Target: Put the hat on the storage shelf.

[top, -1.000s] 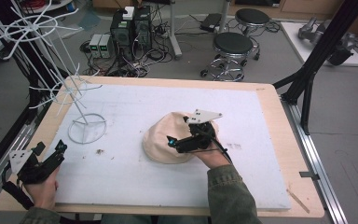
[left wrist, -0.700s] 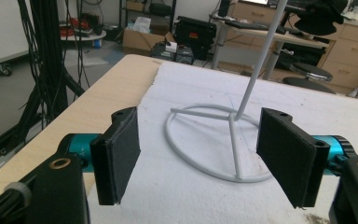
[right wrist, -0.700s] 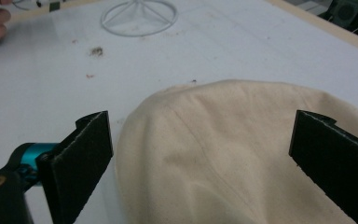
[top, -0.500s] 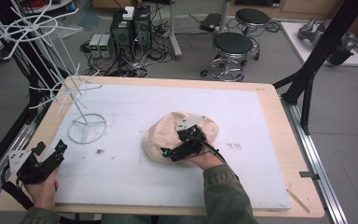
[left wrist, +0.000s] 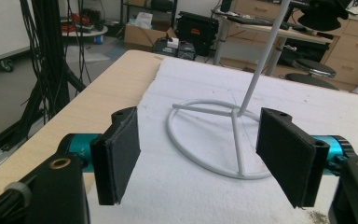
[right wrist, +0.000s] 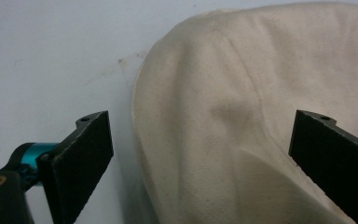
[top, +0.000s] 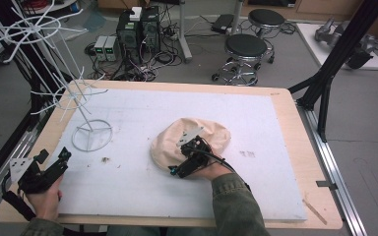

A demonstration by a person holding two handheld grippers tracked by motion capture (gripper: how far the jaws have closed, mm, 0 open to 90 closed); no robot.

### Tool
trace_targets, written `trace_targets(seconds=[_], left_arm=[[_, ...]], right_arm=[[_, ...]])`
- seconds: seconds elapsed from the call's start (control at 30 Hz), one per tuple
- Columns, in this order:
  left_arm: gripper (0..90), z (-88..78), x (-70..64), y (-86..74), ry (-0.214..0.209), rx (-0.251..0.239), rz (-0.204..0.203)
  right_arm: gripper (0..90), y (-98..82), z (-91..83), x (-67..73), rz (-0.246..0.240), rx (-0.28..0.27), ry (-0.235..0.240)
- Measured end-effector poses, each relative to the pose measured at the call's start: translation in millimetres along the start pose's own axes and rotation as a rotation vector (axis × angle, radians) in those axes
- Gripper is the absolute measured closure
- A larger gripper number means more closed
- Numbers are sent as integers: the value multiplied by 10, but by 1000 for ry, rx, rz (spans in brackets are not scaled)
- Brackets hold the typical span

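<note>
While flat, cream hat (top: pixel 191 140) lies roundish

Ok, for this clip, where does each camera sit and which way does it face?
High view: above the person's side, looking forward and down on the table; both forearms, left gripper and right gripper show.
Left gripper view: rides the left gripper, facing the white wire stand; its open jaws show.
Right gripper view: rides the right gripper, close over the beige hat; its open jaws show.
Shared: the stand and hat also appear in the high view.
</note>
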State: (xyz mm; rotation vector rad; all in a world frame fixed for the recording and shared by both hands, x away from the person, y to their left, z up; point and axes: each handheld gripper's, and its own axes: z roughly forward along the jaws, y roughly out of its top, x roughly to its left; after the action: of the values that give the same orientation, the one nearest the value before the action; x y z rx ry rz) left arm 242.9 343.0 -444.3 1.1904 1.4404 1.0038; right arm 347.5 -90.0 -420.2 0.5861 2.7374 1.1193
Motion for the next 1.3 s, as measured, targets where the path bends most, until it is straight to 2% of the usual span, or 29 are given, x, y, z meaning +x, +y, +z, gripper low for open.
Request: trace_targets(seconds=[0.2,0.27,0.3,0.4,0.5,0.53,0.57,0.6,0.67,0.77,0.8,0.83,0.87,1.0,1.07,1.1,1.17,1.2,1.3], left_arm=[[303,3,-2,-1,-1,0,-1],[303,8,-3,-3,1,-2,-1],[303,9,-3,-2,1,2,-4],[303,20,-4,-5,0,6,-12],[304,26,-8,-6,-3,8,-15],[304,28,-9,-7,-3,7,-15],[304,29,-8,-7,-3,7,-15],[304,30,-9,-7,-2,9,-17],[304,32,-5,-7,-1,12,-22],[304,33,-2,-8,2,12,-27],[304,33,-2,-8,2,13,-28],[304,34,-3,-8,1,13,-29],[304,35,-3,-9,0,13,-30],[304,34,-6,-9,-1,13,-29],[304,36,-5,-10,0,15,-29],[304,37,-6,-10,0,15,-29],[304,36,-6,-10,-1,15,-30],[304,35,-7,-10,-1,14,-30],[304,34,-5,-10,-2,14,-30]], right_arm=[[53,-31,62,-5,-2,54,4],[54,-46,97,-8,-4,84,0],[54,-63,144,-4,-14,118,-13],[54,-73,188,4,-30,142,-26],[58,-74,205,2,-22,142,-27],[101,-71,197,8,-22,140,-31],[101,-71,197,8,-22,140,-31],[175,-60,178,24,-22,138,-37],[210,-58,171,36,-28,137,-36],[434,-36,131,93,-73,137,-9],[476,-26,126,116,-86,144,-7],[513,-20,120,136,-85,148,-8],[562,-13,101,150,-58,153,-2],[619,-11,72,159,-45,145,4],[703,-3,44,212,-65,108,-19],[703,-3,44,212,-65,108,-19],[762,26,42,258,-88,83,-44],[765,37,49,269,-96,83,-44],[767,34,47,261,-73,83,-38]])
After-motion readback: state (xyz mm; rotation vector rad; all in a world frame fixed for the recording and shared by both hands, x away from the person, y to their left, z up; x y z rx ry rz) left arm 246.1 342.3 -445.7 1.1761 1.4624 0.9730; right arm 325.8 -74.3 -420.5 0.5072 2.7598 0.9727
